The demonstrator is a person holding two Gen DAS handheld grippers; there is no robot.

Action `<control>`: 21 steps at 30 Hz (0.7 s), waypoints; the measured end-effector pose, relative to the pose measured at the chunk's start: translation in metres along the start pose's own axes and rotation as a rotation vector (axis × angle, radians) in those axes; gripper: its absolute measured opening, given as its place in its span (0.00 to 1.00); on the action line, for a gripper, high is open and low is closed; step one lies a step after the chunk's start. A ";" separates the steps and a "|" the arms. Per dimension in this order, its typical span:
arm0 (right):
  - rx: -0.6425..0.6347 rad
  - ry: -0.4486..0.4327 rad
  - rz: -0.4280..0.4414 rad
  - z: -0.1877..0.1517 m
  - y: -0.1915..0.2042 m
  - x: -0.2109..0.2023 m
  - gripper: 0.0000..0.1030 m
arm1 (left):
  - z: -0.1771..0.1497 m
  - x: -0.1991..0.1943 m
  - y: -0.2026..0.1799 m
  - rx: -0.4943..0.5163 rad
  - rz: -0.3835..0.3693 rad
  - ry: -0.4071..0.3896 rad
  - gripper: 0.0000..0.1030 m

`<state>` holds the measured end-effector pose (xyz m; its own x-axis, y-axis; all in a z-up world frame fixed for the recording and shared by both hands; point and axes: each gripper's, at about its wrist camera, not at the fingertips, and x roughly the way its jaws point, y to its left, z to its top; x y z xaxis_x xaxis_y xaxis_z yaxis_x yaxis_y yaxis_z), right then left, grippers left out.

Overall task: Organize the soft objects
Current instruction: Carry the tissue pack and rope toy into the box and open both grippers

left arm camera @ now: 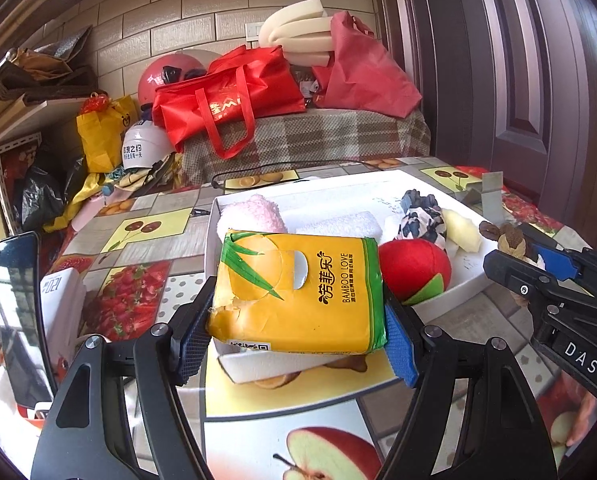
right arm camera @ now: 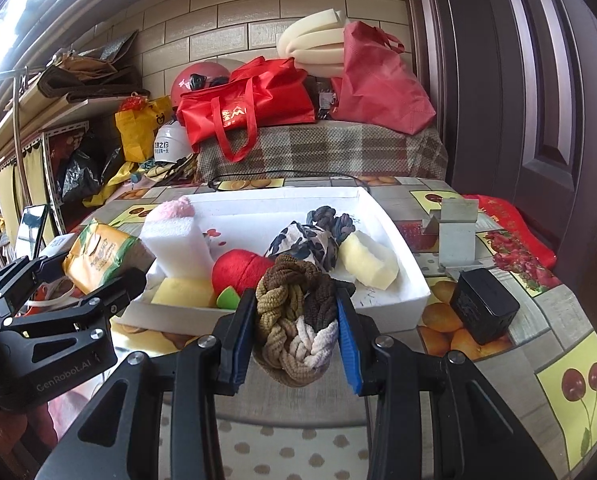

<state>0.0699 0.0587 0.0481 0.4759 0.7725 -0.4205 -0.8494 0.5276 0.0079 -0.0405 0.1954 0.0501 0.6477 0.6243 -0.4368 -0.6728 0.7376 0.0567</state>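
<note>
The left gripper (left arm camera: 298, 320) clasps a yellow tissue pack (left arm camera: 298, 292) by its two short ends, above the near left corner of the white tray (right arm camera: 394, 220). The pack looks light and squashy; its wrapper seems slippery, so gripping the ends suits it. The right gripper (right arm camera: 296, 340) squeezes a brown braided scrunchie (right arm camera: 294, 320), soft and springy, at the tray's near edge. In the tray lie a red plush apple (right arm camera: 242, 270), white foam block (right arm camera: 174, 236), pink towel (left arm camera: 254, 216), patterned cloth (right arm camera: 306, 244) and yellow sponges (right arm camera: 370, 260).

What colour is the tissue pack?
Yellow-orange with green bamboo leaves, the tissue pack shows best in the left wrist view.
</note>
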 end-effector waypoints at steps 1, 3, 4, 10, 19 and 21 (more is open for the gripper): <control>0.001 0.001 0.002 0.002 0.000 0.003 0.37 | 0.002 0.004 0.001 -0.004 0.001 0.001 0.72; 0.001 0.004 0.006 0.004 0.001 0.011 0.37 | 0.006 0.013 0.001 -0.009 0.002 0.009 0.72; -0.001 0.008 0.009 0.006 0.002 0.015 0.37 | 0.007 0.018 0.002 -0.010 0.000 0.017 0.72; -0.017 0.049 0.033 0.017 0.007 0.046 0.37 | 0.020 0.050 0.007 -0.041 -0.014 0.069 0.72; 0.004 0.058 -0.023 0.042 -0.001 0.096 0.37 | 0.037 0.089 0.021 -0.093 0.067 0.085 0.72; 0.024 0.063 -0.034 0.046 -0.005 0.104 0.37 | 0.039 0.094 0.022 -0.091 0.092 0.083 0.72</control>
<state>0.1338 0.1532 0.0459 0.4882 0.7309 -0.4770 -0.8271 0.5618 0.0144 0.0194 0.2806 0.0450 0.5523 0.6622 -0.5064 -0.7602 0.6494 0.0201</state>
